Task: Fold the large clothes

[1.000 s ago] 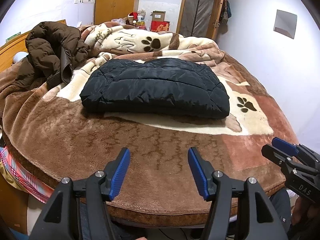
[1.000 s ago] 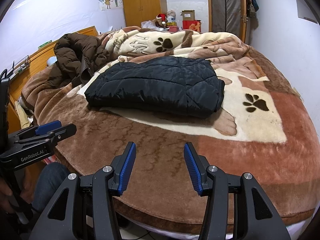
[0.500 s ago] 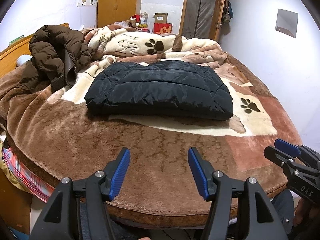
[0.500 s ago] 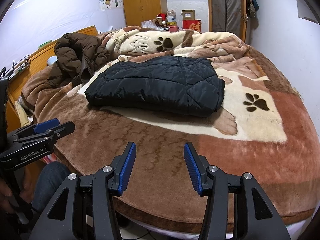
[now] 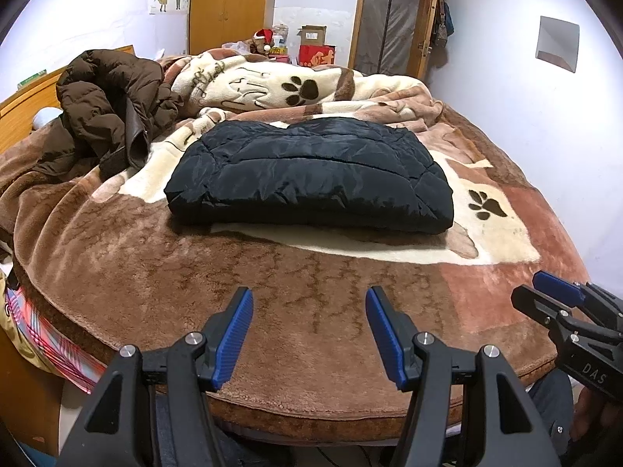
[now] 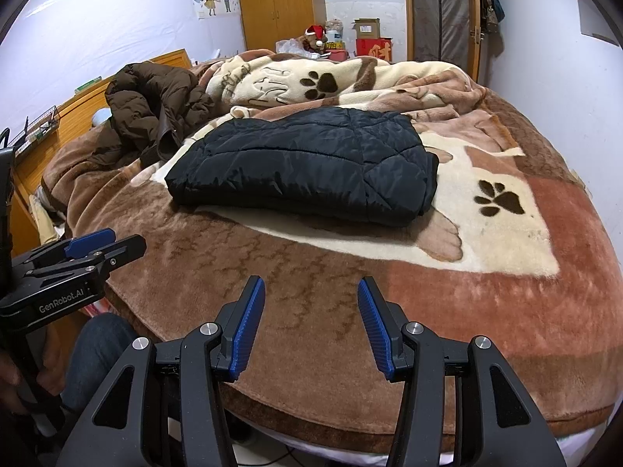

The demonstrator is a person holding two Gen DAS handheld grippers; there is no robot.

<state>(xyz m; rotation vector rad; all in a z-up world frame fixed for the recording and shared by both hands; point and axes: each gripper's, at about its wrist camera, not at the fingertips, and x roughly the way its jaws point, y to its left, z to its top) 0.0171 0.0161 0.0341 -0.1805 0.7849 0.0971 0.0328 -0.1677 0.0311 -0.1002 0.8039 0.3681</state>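
- Left wrist view: the left gripper hangs over the near edge of the blanket, jaws standing about halfway apart with nothing between them. The black jacket lies folded in a neat rectangle mid-bed, well beyond the fingertips. It looks puffy, light and slick-shelled, likely to spring open, so the thick folded near edge seems the best hold.
- Also here: the brown coat sits heaped at far left, unfolded; soft, bulky, probably heavier. Collar or shoulders look like the place to grab.
- Right wrist view: the right gripper is parted and empty too, low over the blanket, with the black jacket ahead and the brown coat behind it to the left.
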